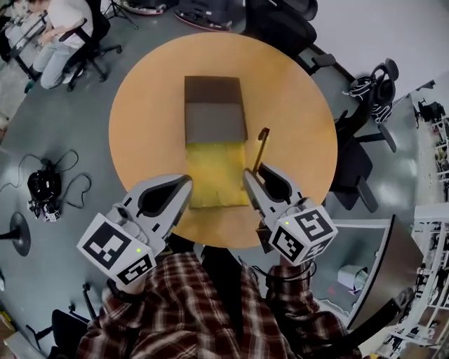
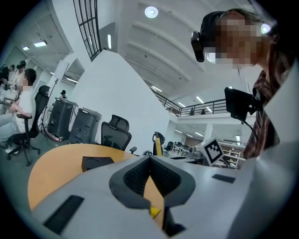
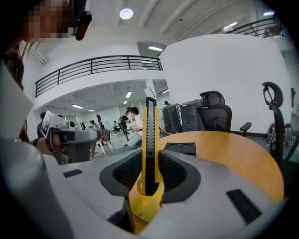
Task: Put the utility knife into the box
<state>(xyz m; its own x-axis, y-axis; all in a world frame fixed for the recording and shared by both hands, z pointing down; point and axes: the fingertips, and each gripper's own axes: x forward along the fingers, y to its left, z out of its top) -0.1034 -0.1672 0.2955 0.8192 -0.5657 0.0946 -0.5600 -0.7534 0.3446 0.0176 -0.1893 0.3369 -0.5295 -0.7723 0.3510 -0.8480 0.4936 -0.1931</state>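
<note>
Round wooden table (image 1: 147, 105): right gripper (image 1: 254, 174) jaws pinch utility knife (image 3: 149, 140); left gripper (image 1: 184, 182) jaws pressed together, empty.

- A round wooden table (image 1: 295, 119) stands on a grey floor (image 1: 77, 126).
- Black office chairs (image 1: 354, 165) stand close beside the table's right edge.
- A seated person (image 1: 59, 24) is at the far left.
- A black device (image 1: 42, 188) with loose cables lies on the floor.
- White walls (image 3: 224, 65), a railed balcony (image 3: 93, 63) and a round ceiling light (image 3: 126, 13) show above.
</note>
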